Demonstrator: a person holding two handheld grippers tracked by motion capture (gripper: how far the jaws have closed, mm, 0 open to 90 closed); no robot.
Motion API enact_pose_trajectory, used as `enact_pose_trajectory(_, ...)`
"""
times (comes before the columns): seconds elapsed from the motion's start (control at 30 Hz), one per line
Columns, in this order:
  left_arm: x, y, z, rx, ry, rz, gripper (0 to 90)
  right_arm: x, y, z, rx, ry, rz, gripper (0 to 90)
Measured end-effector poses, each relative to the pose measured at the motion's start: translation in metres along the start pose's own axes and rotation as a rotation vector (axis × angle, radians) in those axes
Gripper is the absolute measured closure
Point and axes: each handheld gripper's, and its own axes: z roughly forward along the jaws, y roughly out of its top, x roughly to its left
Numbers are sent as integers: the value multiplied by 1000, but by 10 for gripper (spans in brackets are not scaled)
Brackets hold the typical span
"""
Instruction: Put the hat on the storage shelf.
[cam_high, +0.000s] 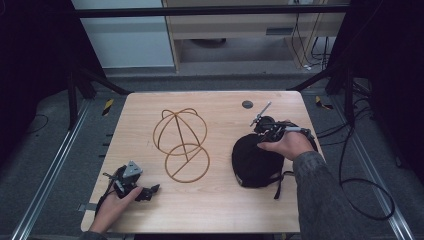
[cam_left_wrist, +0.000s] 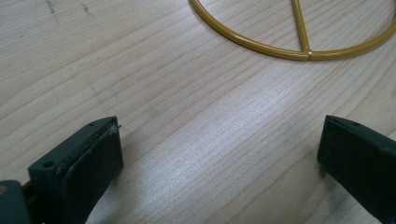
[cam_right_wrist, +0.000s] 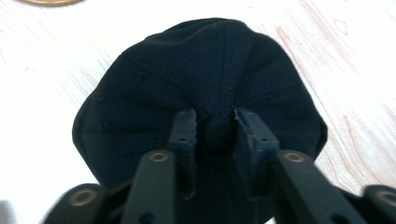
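Note:
A black cap (cam_high: 255, 160) lies on the wooden table (cam_high: 215, 205) at the right, crown up. My right gripper (cam_high: 265, 131) sits on top of it, and in the right gripper view its jaws are closed on the cap's top button (cam_right_wrist: 216, 131), with the cap's crown (cam_right_wrist: 154, 84) spread beyond. A gold wire cap stand (cam_high: 181, 142) stands at the table's middle. My left gripper (cam_high: 150, 191) rests low on the table at the front left, jaws wide apart over bare wood, with the stand's ring base (cam_left_wrist: 261, 46) just ahead of it.
A small dark round disc (cam_high: 247, 104) is set in the table near its far edge. Cables (cam_high: 360, 175) trail off the table's right side onto the floor. Dark frame legs stand at both far corners.

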Motion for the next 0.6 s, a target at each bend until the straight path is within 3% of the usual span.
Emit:
enact_pose_trajectory(0.27,0,0,0,0,0,0,0,0,-3,-6,-24,23,-4,737)
enact_pose_trajectory(0.6,0,0,0,0,0,0,0,1,-10,-33,-106,22,2,737)
